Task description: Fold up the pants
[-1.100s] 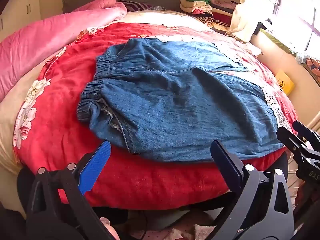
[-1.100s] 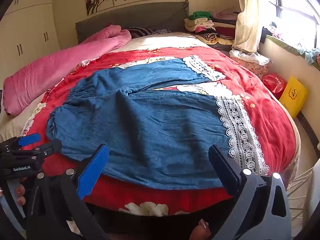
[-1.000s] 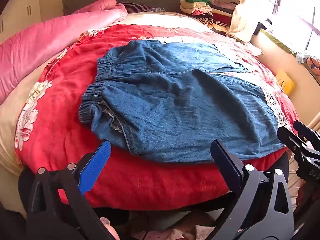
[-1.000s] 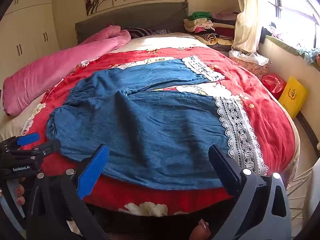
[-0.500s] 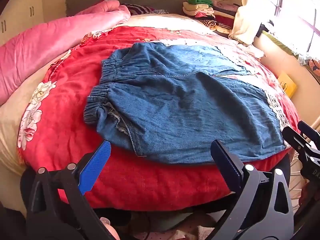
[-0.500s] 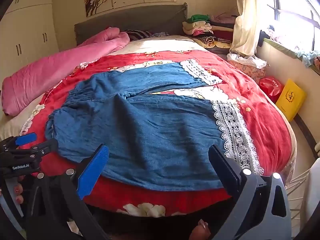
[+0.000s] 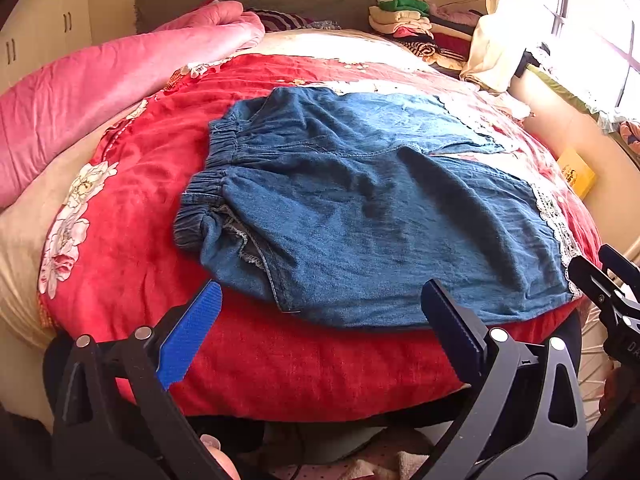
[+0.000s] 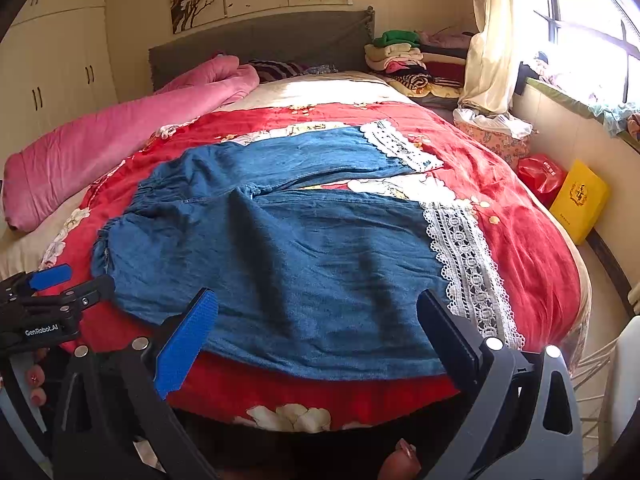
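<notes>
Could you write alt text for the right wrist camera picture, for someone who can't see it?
Blue denim pants with white lace hems lie spread flat on a red floral blanket on a bed. The open right gripper hovers at the near edge, the left gripper at far left. A pink quilt lies behind.

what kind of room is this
A home bedroom, most likely: blue denim pants lie spread on a bed with a red floral bedspread, a grey padded headboard behind and white wardrobe doors alongside.
</notes>
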`<state>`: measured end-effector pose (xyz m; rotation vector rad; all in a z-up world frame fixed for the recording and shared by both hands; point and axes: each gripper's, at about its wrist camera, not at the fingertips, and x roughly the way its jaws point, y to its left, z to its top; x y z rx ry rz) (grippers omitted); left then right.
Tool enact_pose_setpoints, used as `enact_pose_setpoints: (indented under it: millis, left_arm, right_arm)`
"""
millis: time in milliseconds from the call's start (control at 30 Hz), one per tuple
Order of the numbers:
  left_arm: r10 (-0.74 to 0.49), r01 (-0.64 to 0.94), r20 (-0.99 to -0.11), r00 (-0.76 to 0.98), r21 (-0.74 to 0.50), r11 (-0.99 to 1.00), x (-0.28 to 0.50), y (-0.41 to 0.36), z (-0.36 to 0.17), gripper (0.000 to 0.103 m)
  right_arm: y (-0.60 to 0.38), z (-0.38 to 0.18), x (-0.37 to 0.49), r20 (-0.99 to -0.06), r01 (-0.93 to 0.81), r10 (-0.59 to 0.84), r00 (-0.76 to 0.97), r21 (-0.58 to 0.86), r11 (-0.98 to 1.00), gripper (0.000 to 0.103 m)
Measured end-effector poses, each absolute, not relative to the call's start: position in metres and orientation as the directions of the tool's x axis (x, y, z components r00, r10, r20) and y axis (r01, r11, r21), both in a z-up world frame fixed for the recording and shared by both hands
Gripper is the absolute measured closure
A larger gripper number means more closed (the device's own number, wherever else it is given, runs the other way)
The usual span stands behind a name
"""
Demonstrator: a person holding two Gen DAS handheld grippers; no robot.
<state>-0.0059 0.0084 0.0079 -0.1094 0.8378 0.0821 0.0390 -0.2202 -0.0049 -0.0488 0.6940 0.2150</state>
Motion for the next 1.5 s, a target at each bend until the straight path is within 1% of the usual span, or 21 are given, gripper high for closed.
enact_pose_setpoints:
  millis: [1100, 1500]
  left_arm:
    - [0.037, -0.119, -0.732, 0.68, -0.061, 0.991, -0.01, 0.007, 0.014, 0.009]
    - [0.022, -0.122, -0.729, 0.685, -0.084, 0.989, -0.004, 0.015, 0.014, 0.009]
  right_arm:
    - [-0.218, -0.003, 0.036, -0.638, -0.215, 0.183, 0.748, 0.028, 0.976, 0.004]
    - [-0.208, -0.005, 0.05, -0.663, -0.236, 0.202, 0.721, 0.039, 0.971, 0.004]
